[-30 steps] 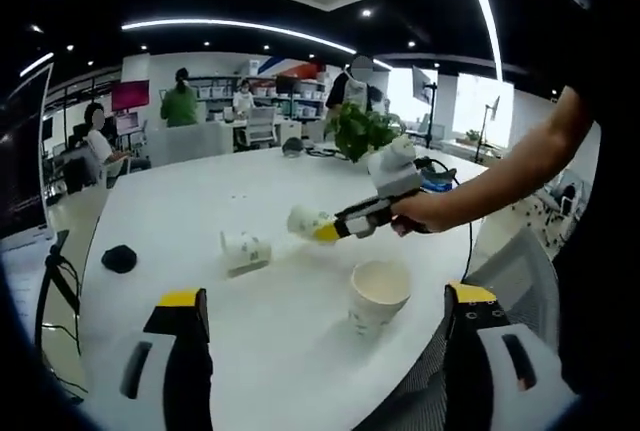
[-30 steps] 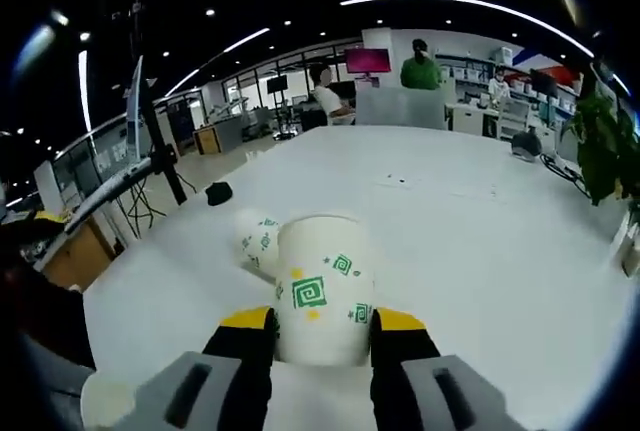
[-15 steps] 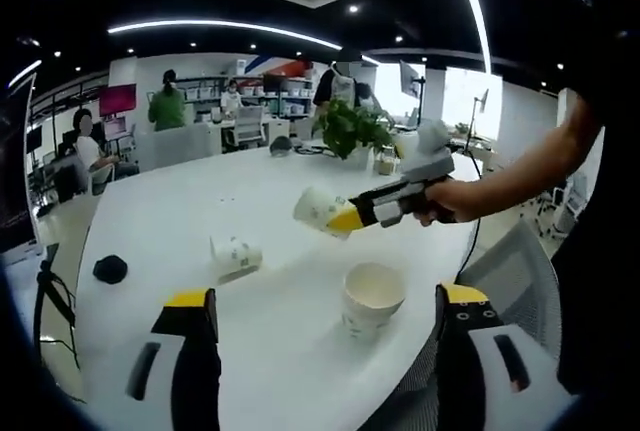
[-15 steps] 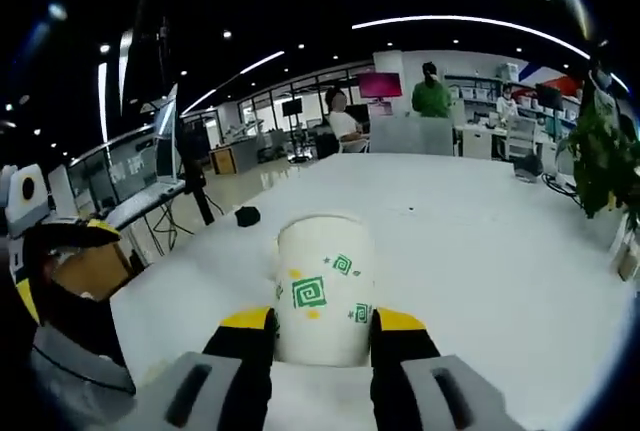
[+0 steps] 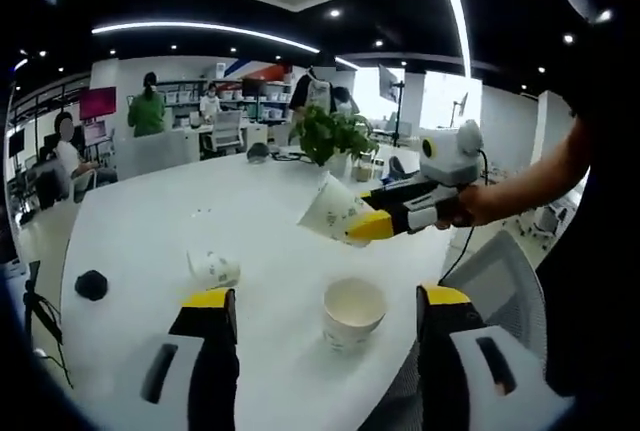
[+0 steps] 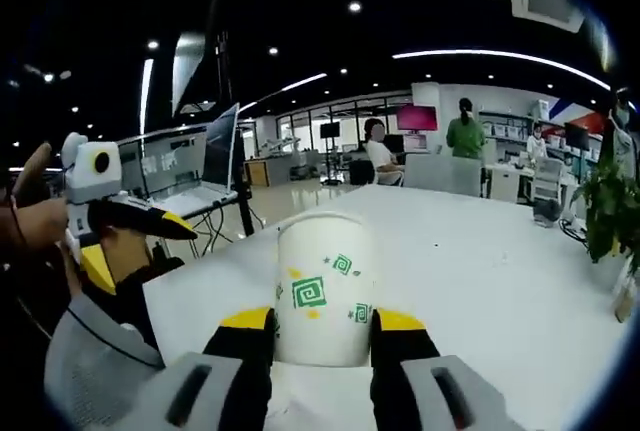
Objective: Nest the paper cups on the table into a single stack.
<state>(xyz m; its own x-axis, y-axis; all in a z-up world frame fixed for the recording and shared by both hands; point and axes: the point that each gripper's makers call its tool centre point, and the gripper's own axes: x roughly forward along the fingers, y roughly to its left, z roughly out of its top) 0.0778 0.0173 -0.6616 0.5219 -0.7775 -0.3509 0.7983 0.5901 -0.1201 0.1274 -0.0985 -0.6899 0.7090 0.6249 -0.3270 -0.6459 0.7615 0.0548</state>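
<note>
A white paper cup with green square prints is clamped between my right gripper's yellow-tipped jaws. In the left gripper view the same held cup hangs tilted in the air above the table, with the right gripper coming in from the right. Below it an upright paper cup stands near the table's front edge. A third cup lies on its side to the left. My left gripper is open, its jaws on either side of the upright cup, nearer the camera. The left gripper also appears at the right gripper view's left side.
The round white table carries a small black object at its left and a potted plant at the back. An office chair stands by the right edge. Several people sit or stand at desks in the background.
My right gripper has lifted its cup higher off the table and tilted it. Both views have shifted with the hands. The left gripper stays open.
</note>
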